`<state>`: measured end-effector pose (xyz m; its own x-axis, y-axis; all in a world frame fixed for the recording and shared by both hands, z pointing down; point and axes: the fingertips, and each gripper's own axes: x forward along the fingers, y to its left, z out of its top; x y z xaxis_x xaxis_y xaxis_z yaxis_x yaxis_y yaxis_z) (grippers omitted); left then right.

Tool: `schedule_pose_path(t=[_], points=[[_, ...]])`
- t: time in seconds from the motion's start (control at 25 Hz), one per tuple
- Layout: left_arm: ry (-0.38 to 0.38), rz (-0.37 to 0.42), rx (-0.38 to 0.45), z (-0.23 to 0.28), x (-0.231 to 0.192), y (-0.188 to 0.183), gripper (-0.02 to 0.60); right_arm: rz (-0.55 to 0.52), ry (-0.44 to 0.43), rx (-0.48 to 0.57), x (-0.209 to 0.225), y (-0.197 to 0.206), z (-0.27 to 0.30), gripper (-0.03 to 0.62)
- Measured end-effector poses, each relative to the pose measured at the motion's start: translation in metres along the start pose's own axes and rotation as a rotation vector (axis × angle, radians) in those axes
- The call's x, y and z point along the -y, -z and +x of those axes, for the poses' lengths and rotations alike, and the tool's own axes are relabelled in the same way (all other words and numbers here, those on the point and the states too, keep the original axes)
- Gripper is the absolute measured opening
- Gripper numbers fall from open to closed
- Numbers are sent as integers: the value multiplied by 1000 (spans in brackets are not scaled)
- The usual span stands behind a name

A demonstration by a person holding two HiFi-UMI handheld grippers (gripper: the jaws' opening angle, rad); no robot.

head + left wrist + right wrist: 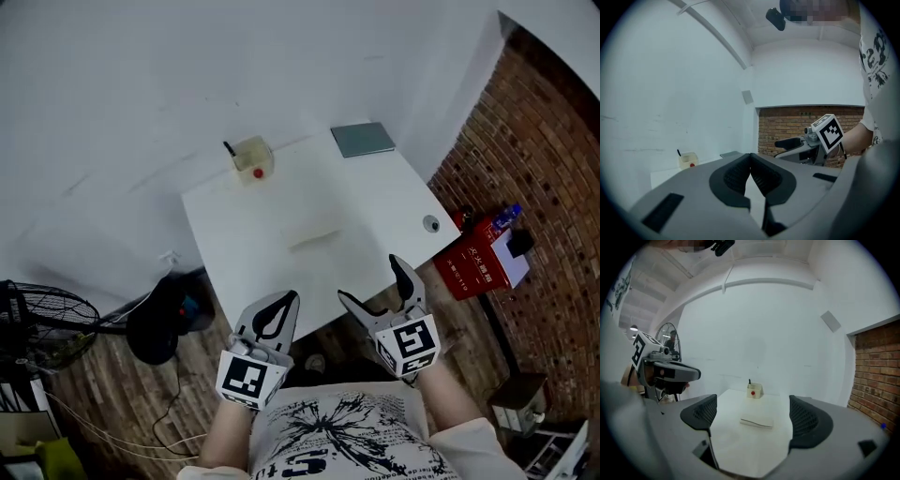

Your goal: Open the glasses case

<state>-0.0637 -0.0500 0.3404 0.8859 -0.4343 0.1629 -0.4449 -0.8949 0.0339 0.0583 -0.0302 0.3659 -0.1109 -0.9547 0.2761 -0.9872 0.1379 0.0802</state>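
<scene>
The glasses case (314,232) is a flat white closed case lying mid-table; the right gripper view shows it (757,421) ahead, between the jaws but well beyond them. My right gripper (373,281) hovers over the table's near edge, open and empty, its jaws (752,413) spread wide. My left gripper (279,309) is held beside it at the near edge, short of the case. Its fingertips (750,157) touch, so it is shut on nothing.
The white table (225,244) carries a small cream box with a red dot (251,157) at the back left, a grey pad (362,139) at the back right and a small round object (430,224) by the right edge. A red box (476,265) and a fan (37,323) stand on the floor.
</scene>
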Motion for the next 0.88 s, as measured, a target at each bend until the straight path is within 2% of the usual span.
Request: schedule_pose_path(t=[0.2,0.32,0.44,0.64,0.76,0.88], points=[[-53,-17,-43,36,-18,13,14,-18,-83,-60,27,15,45,486],[-102,-31,-31,64,-29,16,14,-24,-148,-101,48,23,77,485],[-160,-50,-7,92,-42,19,14,-65,-226,-187,65,33,112,457],[-246,-61,-51,137,-62,43,14,-155,-378,-314,85,62,165,456],[-293,-85,-112,158,-70,73,14,-201,-474,-388,89,85,190,454],[-335,-144,-196,173,-75,107,14,-252,-565,-470,91,113,209,447]])
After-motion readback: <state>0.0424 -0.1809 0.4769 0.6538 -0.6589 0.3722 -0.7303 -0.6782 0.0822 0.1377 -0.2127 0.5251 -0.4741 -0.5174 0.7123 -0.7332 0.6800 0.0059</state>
